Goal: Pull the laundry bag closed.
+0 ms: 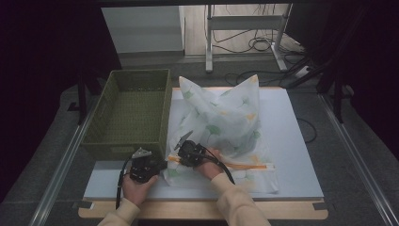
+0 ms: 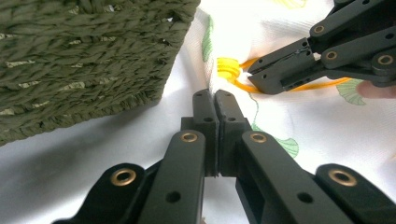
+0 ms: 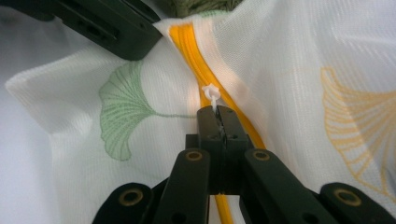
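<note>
My right fingers [image 3: 218, 114] are closed tight on the small white zipper pull [image 3: 212, 93] of the white pillow cover with green and yellow leaf prints [image 1: 226, 122]. My left fingers [image 2: 215, 100] are closed, pinching the cover's corner by its yellow zipper [image 3: 196, 51]. The cover lies on the white counter [image 1: 291, 141], just beside the green woven basket [image 1: 131, 113]

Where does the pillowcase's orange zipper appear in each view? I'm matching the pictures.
High view: orange zipper runs along the white leaf-print pillowcase, lower centre, right of both grippers.
Left gripper view: upper centre-right, behind the right gripper.
Right gripper view: centre, top to bottom.
Shared landmark: green woven basket.
</note>
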`<state>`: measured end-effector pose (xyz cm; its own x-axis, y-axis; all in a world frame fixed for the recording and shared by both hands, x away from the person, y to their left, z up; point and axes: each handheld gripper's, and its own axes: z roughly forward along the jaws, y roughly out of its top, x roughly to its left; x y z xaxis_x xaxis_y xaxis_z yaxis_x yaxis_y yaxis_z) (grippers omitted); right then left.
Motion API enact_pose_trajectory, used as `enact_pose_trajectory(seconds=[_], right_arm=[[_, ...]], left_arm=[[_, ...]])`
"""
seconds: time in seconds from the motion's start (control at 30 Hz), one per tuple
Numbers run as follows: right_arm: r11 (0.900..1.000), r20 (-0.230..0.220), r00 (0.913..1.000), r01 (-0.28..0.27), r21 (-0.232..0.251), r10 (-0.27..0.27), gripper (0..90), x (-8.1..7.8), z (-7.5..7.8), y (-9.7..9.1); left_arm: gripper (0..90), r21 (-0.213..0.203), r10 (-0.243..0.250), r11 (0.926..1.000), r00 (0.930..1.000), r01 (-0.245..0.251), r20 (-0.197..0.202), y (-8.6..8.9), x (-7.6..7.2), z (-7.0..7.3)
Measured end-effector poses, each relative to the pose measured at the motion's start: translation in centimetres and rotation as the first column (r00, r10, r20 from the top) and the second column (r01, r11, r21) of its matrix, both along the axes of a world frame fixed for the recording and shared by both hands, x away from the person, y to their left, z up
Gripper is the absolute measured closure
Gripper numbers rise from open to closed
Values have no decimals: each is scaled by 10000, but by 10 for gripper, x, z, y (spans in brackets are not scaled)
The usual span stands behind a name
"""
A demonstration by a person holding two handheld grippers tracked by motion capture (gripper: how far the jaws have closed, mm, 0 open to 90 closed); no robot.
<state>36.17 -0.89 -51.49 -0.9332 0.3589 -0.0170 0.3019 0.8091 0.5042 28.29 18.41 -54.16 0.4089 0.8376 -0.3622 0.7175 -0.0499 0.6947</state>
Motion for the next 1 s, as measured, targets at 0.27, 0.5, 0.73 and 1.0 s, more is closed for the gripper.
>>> enact_pose_trajectory(seconds=[0.27,0.5,0.73,1.0], right_arm=[[9999,27,10000,79,-117,-79,900,-1,1,-9],[9996,122,9998,176,-235,-173,900,-2,3,-20],[9988,182,9992,354,-352,-348,900,-4,4,-34],[9979,271,9986,459,-447,-447,900,-7,5,-46]], left_arm=[[895,-84,14,10000,10000,-14,95,3,-3,3],[895,-202,67,9998,9999,-64,139,6,-5,5],[896,-222,73,9997,9999,-70,151,7,-6,6],[896,-205,43,9998,9999,-41,132,7,-6,5]])
